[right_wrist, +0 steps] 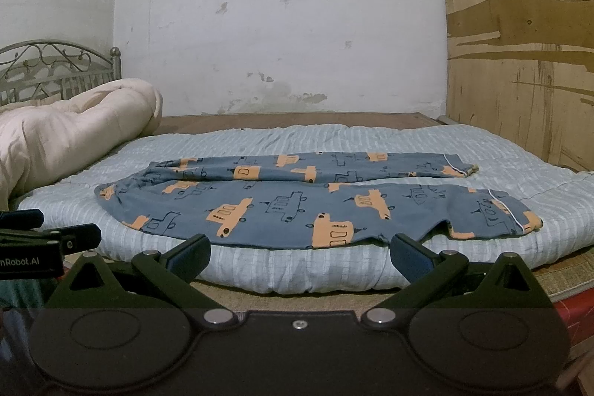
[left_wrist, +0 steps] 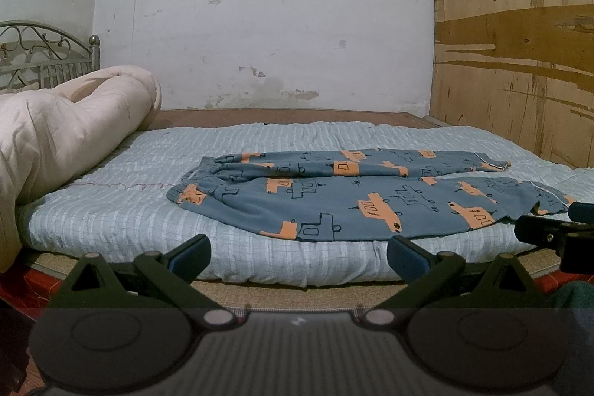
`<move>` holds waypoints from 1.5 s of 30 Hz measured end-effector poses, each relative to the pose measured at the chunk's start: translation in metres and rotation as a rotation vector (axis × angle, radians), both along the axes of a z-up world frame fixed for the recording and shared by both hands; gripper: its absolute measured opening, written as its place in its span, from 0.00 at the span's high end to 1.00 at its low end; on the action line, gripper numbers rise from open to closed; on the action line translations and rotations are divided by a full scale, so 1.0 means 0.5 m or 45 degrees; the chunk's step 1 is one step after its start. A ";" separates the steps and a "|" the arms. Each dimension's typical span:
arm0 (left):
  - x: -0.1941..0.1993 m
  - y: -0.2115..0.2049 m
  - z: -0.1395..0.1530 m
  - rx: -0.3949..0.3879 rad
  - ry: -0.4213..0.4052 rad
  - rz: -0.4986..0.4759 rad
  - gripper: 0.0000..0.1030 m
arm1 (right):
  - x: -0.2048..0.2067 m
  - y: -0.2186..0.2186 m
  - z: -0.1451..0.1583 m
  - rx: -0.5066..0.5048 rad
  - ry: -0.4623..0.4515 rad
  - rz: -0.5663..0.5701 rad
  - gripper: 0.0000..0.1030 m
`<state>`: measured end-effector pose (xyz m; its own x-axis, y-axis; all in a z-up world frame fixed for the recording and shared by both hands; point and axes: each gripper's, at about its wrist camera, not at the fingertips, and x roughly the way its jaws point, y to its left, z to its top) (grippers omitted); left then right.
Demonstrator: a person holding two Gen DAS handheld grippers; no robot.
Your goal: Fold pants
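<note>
Lying flat on a light blue quilted mattress pad (left_wrist: 111, 210), the pants (left_wrist: 334, 199) spread lengthwise across the bed, waistband toward the left and cuffs toward the right, the two legs side by side with a narrow gap between them. The near leg reaches almost to the pad's front edge.

The left gripper (left_wrist: 299, 253) hangs short of the bed with its jaws wide apart, holding nothing. The right gripper (right_wrist: 300, 253) stands likewise, jaws spread and empty, just short of the near leg. Neither touches the cloth. Folding appears not yet begun.

Risks, as judged:
- The fabric looks thin and limp; a pinch taken too deep could catch the pad beneath and drag it along.
- A pinch on only the top layer of a leg would let the lower layer trail and bunch.
- Uneven lifting between the two grippers would skew the legs and leave cuffs misaligned.
- The near leg sits close to the pad's edge; a pull toward the person could slide it off.
- A rolled cream duvet (left_wrist: 55, 136) lies at the left, near the waistband, and may crowd a fold made that way.

Containers: none visible in either view.
</note>
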<state>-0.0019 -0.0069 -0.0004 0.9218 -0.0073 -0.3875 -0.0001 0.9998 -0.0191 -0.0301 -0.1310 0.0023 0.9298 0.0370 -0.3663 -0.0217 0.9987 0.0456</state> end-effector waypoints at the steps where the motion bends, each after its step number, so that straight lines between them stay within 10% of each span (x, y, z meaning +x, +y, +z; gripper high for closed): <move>1: 0.000 0.000 0.000 0.000 0.000 0.000 0.01 | 0.000 0.000 0.000 0.000 0.001 0.000 0.01; 14: 0.014 0.001 -0.006 -0.010 0.069 -0.014 0.01 | 0.007 0.001 -0.005 -0.005 0.030 0.019 0.01; 30: 0.208 0.059 0.045 -0.136 0.357 0.011 0.01 | 0.172 0.029 0.042 -0.113 0.153 0.193 0.01; 45: 0.412 0.135 0.095 0.059 0.342 0.184 0.01 | 0.369 0.029 0.045 -0.116 0.166 0.324 0.01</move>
